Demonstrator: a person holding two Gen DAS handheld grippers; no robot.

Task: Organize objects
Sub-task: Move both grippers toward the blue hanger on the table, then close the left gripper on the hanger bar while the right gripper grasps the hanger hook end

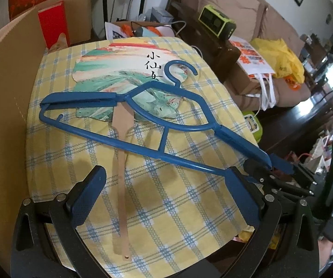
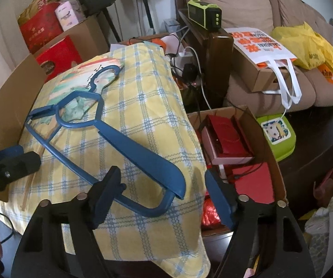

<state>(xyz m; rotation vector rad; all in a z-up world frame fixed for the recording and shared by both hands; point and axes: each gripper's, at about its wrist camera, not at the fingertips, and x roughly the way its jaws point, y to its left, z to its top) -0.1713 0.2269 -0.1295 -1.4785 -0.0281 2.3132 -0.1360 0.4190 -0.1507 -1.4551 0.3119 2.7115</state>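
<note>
A blue plastic hanger (image 1: 129,125) lies on the yellow checked cloth (image 1: 166,208), over a painted paper fan (image 1: 120,74) whose wooden handle (image 1: 121,185) runs toward me. My left gripper (image 1: 164,199) is open above the cloth, with the handle between its fingers and the hanger's bar just past the tips. My right gripper (image 2: 164,197) is open at the cloth's right edge, its jaws on either side of the hanger's (image 2: 129,148) near end without closing on it. The fan (image 2: 78,88) shows under the hanger.
A cardboard wall (image 1: 1,106) stands along the left. An open cardboard box (image 2: 268,148) with red items sits right of the cloth. Behind are a green radio (image 2: 204,16), a sofa (image 2: 282,11) with bags, cables, red boxes (image 2: 57,55).
</note>
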